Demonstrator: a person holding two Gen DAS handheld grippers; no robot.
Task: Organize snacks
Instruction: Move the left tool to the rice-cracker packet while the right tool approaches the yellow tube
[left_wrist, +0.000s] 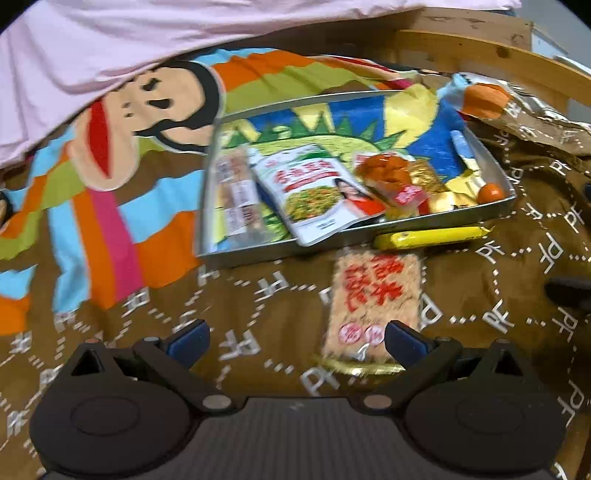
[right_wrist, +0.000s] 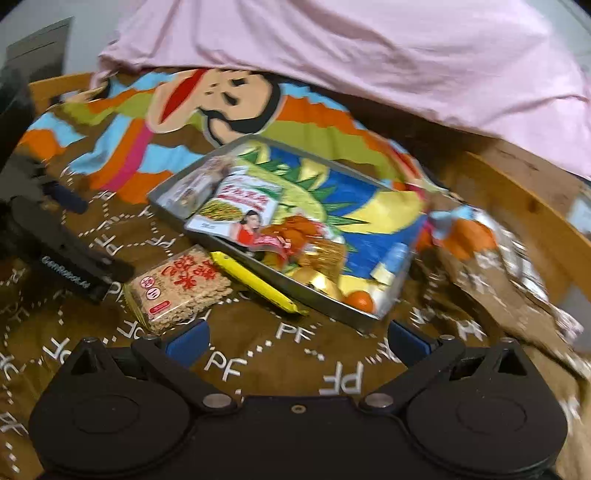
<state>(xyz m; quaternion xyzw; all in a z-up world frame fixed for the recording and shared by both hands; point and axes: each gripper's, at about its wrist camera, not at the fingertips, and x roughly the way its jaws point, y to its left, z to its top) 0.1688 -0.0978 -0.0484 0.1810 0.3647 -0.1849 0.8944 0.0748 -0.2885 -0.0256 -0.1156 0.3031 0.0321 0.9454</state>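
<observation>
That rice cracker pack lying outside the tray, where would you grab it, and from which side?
The rice cracker pack lies flat on the brown cloth, just in front of the open left gripper. I would probably come down from above and pinch across its two long sides near the middle: it is a narrow, stiff-looking slab. Its far end sits close to the yellow bar and tray, leaving less room there.

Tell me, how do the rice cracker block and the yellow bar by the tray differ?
The rice cracker block is broad, beige and grainy with red characters on a clear wrapper; the yellow bar is slim, plain and opaque. The bar lies right along the tray wall; the block lies farther out. Both rest flat on the brown cloth, outside the tray.
</observation>
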